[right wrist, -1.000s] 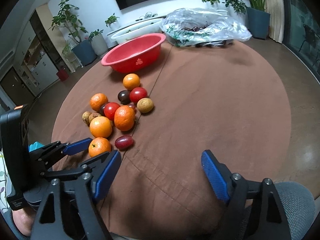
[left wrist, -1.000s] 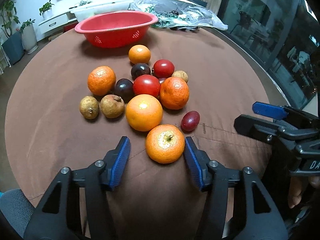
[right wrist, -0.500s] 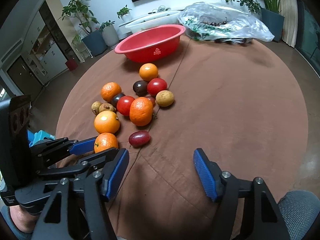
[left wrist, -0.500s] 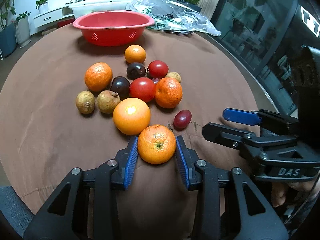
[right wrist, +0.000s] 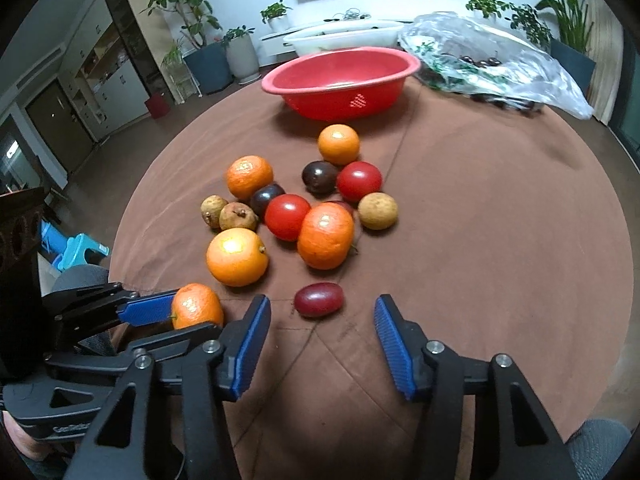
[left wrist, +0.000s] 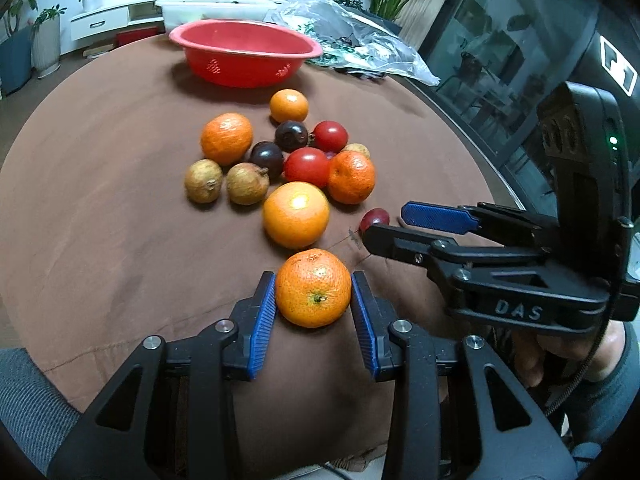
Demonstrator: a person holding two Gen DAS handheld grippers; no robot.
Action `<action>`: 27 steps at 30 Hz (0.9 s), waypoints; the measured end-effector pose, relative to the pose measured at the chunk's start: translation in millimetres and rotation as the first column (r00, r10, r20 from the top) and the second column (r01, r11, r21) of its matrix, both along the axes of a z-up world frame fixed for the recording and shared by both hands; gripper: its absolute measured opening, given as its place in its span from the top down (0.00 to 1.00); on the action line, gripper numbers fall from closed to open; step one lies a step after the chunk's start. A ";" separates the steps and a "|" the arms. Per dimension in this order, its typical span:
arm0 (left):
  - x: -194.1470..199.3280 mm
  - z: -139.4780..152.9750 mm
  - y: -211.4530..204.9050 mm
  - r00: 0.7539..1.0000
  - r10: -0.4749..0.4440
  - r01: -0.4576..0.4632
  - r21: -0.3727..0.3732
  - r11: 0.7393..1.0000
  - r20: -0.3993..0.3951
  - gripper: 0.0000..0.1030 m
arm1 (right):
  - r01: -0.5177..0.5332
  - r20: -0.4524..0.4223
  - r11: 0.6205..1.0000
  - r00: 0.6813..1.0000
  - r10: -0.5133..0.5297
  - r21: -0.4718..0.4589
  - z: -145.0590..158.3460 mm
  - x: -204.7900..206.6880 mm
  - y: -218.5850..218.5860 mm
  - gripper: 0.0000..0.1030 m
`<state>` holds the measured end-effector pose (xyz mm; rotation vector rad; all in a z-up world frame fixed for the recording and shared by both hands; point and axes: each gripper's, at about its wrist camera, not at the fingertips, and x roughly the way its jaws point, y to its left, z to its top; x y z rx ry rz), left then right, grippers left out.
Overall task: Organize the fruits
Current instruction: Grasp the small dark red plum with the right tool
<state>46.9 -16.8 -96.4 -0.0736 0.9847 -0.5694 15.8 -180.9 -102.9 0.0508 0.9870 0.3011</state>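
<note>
My left gripper [left wrist: 313, 286] is shut on a small orange mandarin [left wrist: 313, 294] at the near edge of the brown table; both blue pads press its sides. The same mandarin [right wrist: 197, 311] shows at the lower left of the right wrist view. My right gripper [right wrist: 320, 314] points down at a dark red oval fruit [right wrist: 319, 300], which lies just ahead of and between its fingertips. Its jaws are closing and the pads do not touch the fruit. A red basket [right wrist: 340, 80] stands at the far side of the table.
A heap of oranges [left wrist: 296, 214], red tomatoes [right wrist: 287, 216], dark plums [right wrist: 320, 176] and brownish fruits [left wrist: 203, 180] lies mid-table. A clear plastic bag [right wrist: 492, 60] with produce lies at the back right. The brown cloth [right wrist: 500, 240] right of the heap is bare.
The left jaws closed onto the mandarin and hold it. The right gripper came in toward the dark red fruit, its jaws narrowing around it.
</note>
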 end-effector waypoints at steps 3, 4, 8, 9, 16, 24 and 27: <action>-0.9 -1.2 8.5 1.000 0.015 -0.015 -0.011 1.000 -0.008 0.66 | -0.010 -0.002 1.000 1.000 0.010 -0.020 -1.5 2.7 5.3 0.49; -0.5 -1.0 10.2 1.000 0.018 -0.018 -0.016 1.000 -0.009 0.66 | -0.013 -0.002 1.000 1.000 0.013 -0.025 -1.8 3.3 6.8 0.50; 1.1 0.2 13.7 1.000 0.024 -0.024 -0.028 0.999 -0.006 0.66 | -0.029 -0.012 0.998 1.000 0.029 -0.062 -6.4 6.9 13.8 0.53; 1.5 -0.3 13.3 1.000 0.023 -0.023 -0.030 0.999 -0.007 0.66 | -0.032 -0.009 0.997 0.999 0.031 -0.069 -6.8 7.2 14.8 0.54; 2.8 -3.7 14.3 1.000 0.022 -0.023 -0.039 0.999 -0.017 0.66 | -0.055 0.004 0.993 0.998 0.056 -0.107 -7.6 9.5 16.2 0.61; 3.7 -5.5 13.6 1.000 0.020 -0.021 -0.037 0.999 -0.019 0.66 | -0.079 0.017 0.986 0.996 0.082 -0.144 -7.5 6.5 17.7 0.69; 3.7 -5.2 13.5 1.000 0.020 -0.021 -0.036 0.999 -0.019 0.66 | -0.080 0.021 0.986 0.996 0.084 -0.148 -7.0 5.4 18.7 0.71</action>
